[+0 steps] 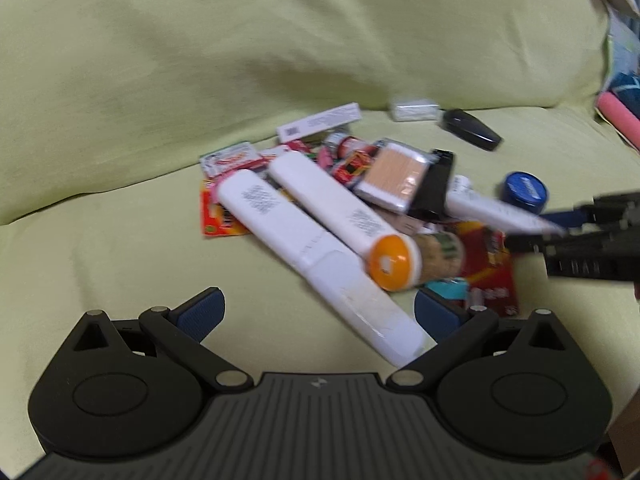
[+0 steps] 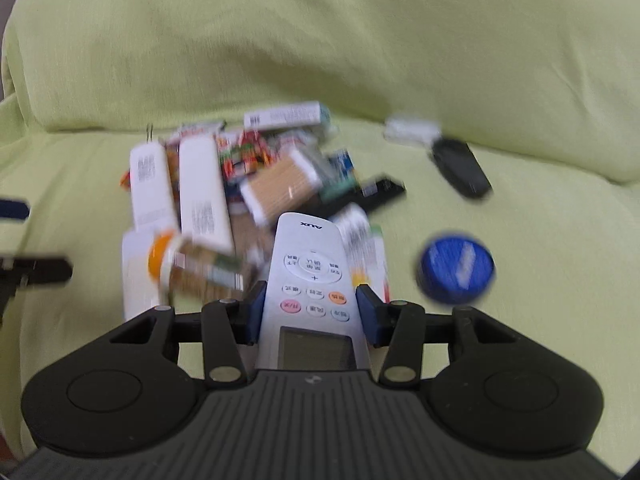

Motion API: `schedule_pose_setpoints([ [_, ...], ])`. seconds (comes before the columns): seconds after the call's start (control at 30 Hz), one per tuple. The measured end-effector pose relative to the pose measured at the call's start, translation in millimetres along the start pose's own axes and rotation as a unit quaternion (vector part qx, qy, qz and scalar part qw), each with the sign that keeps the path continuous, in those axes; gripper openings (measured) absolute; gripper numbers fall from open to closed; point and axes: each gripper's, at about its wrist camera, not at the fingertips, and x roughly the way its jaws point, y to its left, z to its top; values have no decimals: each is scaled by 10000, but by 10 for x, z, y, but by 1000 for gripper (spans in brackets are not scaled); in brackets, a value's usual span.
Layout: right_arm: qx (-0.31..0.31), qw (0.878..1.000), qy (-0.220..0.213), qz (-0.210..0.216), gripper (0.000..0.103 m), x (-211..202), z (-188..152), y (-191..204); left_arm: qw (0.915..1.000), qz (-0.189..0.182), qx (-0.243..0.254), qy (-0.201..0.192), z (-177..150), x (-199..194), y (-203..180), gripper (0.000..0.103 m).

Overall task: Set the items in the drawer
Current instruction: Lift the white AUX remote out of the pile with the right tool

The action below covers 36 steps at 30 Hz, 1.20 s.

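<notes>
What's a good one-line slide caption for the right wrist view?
Right gripper clamps a white AUX remote control above a cluttered pile on a green cushion.

Matt green cloth sofa (image 1: 160,80), glossy white plastic remote (image 2: 312,264)

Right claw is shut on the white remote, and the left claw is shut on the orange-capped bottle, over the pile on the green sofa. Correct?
Not quite. The left claw is open and holds nothing; the orange-capped bottle lies in the pile, as the left wrist view shows. The right claw is indeed shut on the white remote, over the green sofa.
</notes>
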Motion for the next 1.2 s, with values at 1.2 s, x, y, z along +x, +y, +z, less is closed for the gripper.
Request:
schedule_pose_setpoints([
  [1.2,-785,9945,658,-232,44,-317,-1082,17,9734,-1498,1674,453,-466,-100,-675,102],
])
